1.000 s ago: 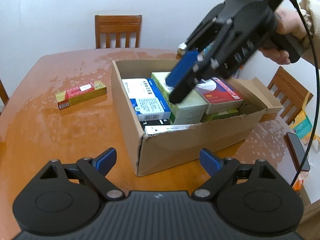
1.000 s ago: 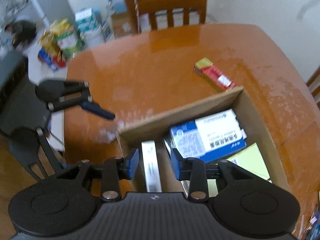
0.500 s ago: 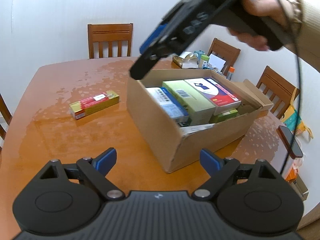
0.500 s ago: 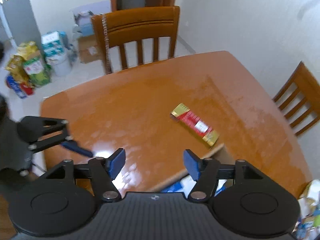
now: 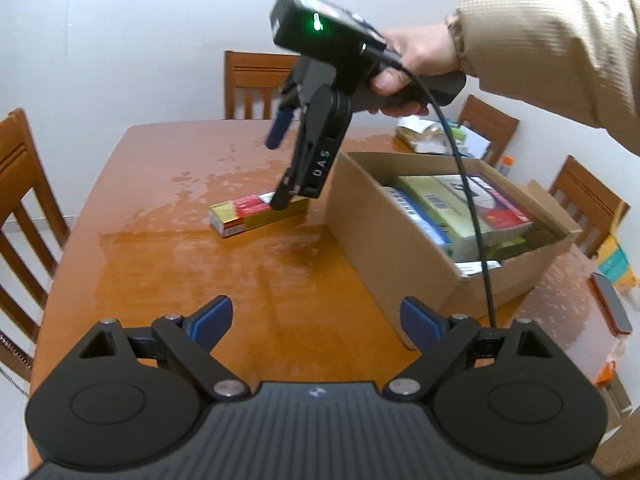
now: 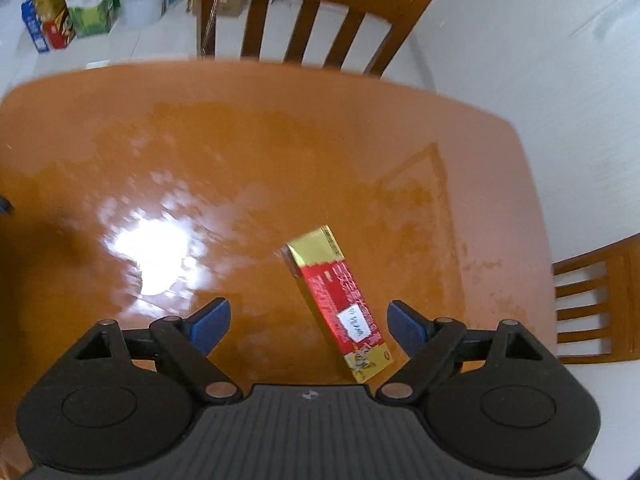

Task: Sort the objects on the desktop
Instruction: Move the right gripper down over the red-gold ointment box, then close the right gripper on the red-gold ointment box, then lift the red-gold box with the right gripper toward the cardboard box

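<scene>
Two views make up this moment. From my left wrist, my left gripper (image 5: 316, 318) hangs over the orange wooden table (image 5: 160, 272) with its blue-padded jaws spread wide and nothing between them. Ahead, a hand (image 5: 416, 68) in a beige sleeve (image 5: 552, 40) holds my right gripper (image 5: 278, 168) above the table, tips pointing down; a green light glows on its top and a black cable (image 5: 468, 200) trails from it toward me. Its lower fingertip sits in front of the far end of a red and gold box (image 5: 250, 214) lying flat on the table; whether it touches I cannot tell. Just right of that box stands an open cardboard box (image 5: 400, 240) packed with several medicine cartons, apart from it.

From my right wrist, my right gripper (image 6: 308, 322) has its jaws parted wide, gripping nothing. The red and gold box (image 6: 336, 300) lies slantwise on the table (image 6: 280, 152) below, its near end between my fingertips and closer to the right one, its white label facing up. A wooden chair (image 6: 312, 12) stands at the far edge of the table.
</scene>
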A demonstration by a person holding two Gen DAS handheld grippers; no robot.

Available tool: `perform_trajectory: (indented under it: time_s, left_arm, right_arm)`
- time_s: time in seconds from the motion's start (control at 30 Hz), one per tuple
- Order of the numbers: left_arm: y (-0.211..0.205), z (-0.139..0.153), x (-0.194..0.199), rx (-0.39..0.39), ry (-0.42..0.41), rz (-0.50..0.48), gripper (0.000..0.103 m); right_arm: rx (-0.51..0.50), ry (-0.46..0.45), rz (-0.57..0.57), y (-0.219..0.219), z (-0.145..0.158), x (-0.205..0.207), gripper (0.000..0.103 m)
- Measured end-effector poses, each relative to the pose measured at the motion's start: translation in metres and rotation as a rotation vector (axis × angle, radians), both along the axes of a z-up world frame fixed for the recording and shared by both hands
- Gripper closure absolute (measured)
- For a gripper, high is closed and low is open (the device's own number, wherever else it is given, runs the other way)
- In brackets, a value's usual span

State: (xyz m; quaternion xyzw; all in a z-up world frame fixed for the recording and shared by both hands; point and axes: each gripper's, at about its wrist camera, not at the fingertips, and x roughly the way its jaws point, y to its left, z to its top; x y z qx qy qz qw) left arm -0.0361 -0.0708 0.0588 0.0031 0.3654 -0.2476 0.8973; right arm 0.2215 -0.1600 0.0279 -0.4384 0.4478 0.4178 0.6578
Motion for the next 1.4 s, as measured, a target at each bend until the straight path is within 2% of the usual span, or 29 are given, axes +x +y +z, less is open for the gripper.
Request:
perform_trajectory:
  time_s: [0.33, 0.6, 0.73, 0.8, 0.87, 1.1, 1.3, 1.4]
  left_arm:
    - [-0.001, -0.026, 0.021, -0.04, 0.092, 0.035, 0.012]
    - [0.002, -0.035, 0.028, -0.056, 0.123, 0.054, 0.012]
    - [0.003, -0.036, 0.032, -0.063, 0.126, 0.062, 0.012]
    - [0.003, -0.038, 0.034, -0.065, 0.129, 0.064, 0.012]
    - [0.003, -0.038, 0.035, -0.066, 0.13, 0.064, 0.012]
    - [0.003, -0.036, 0.035, -0.064, 0.126, 0.06, 0.012]
    - [0.007, -0.033, 0.032, -0.069, 0.111, 0.05, 0.012]
    - [0.01, -0.031, 0.029, -0.072, 0.101, 0.047, 0.012]
  right_arm:
    - [0.013, 0.141, -0.017, -0.009, -0.045, 0.045, 0.014]
    - [0.017, 0.16, -0.045, -0.012, -0.06, 0.064, 0.014]
    - [0.009, 0.19, -0.08, -0.011, -0.067, 0.069, 0.026]
    - [0.007, 0.193, -0.096, -0.011, -0.068, 0.071, 0.028]
    - [0.015, 0.208, -0.123, -0.011, -0.069, 0.075, 0.036]
    - [0.045, 0.259, -0.303, -0.005, -0.071, 0.084, 0.043]
    - [0.066, 0.344, -0.586, 0.002, -0.066, 0.081, 0.044]
    - [0.049, 0.378, -0.654, 0.007, -0.067, 0.067, 0.044]
